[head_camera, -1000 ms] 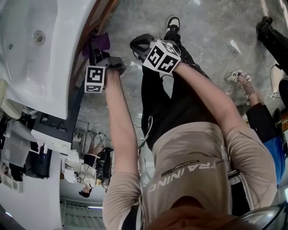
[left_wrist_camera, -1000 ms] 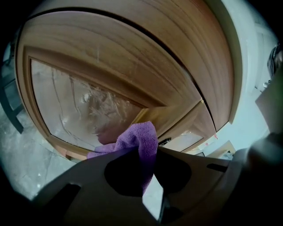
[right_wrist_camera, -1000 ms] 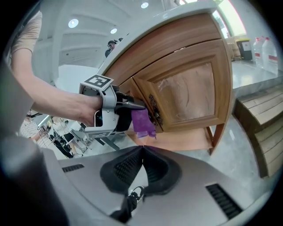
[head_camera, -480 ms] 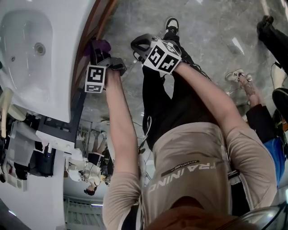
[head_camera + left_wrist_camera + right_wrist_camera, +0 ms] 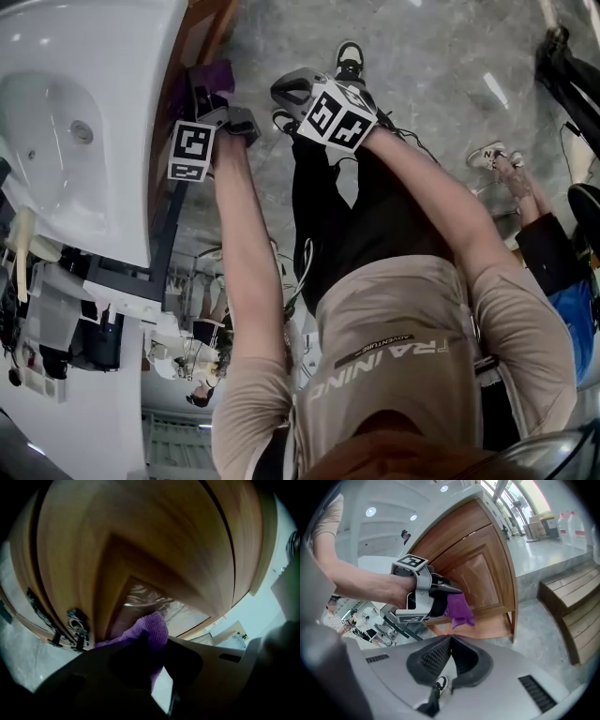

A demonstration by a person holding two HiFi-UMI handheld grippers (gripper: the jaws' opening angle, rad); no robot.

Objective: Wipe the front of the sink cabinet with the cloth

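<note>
Jaws of the left gripper [image 5: 208, 94] pinch the purple cloth [image 5: 153, 626] at the cabinet front [image 5: 140, 550], eleven o'clock in the head view, while the right gripper [image 5: 451, 640] hangs at twelve, jaws pressed together on nothing; so little cloth protrudes that the hard jaws might scrape the wood.

**Bright room, murky close-up**

The head view is evenly bright. Pale glare streaks the glossy white sink basin [image 5: 56, 141] and the polished grey stone floor [image 5: 441, 56]. The left gripper view is dim and soft, its brown wooden cabinet door [image 5: 140, 550] bowed and its corners black. Round ceiling lamps [image 5: 370, 512] glow in the sharper right gripper view.
</note>
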